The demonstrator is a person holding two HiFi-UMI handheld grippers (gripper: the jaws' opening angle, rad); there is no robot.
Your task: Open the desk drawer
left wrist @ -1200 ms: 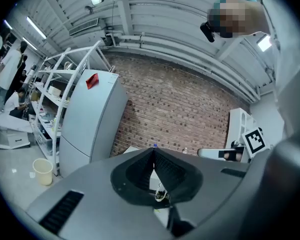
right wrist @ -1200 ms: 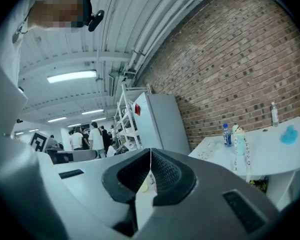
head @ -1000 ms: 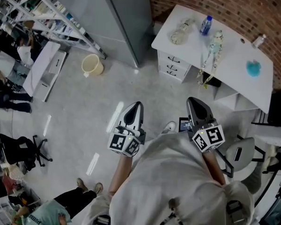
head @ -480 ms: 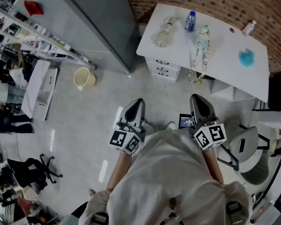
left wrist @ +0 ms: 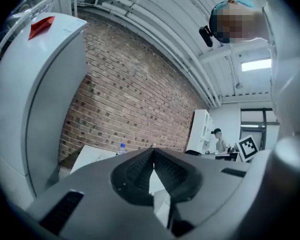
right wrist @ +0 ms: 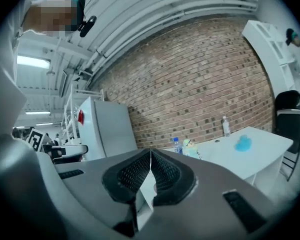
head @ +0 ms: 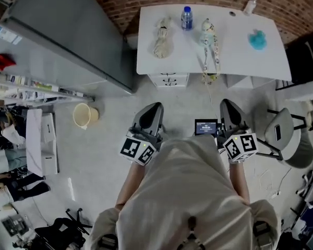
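Left gripper (head: 152,109) closed, empty. Right gripper (head: 228,104) same. Both held level, well short of white counter (head: 235,56). Drawers (head: 168,80) under counter, shut.

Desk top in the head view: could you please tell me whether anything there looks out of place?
Yes: the pale soft toy lies askew, one end dangling over the front edge of the desk, just right of the drawers.
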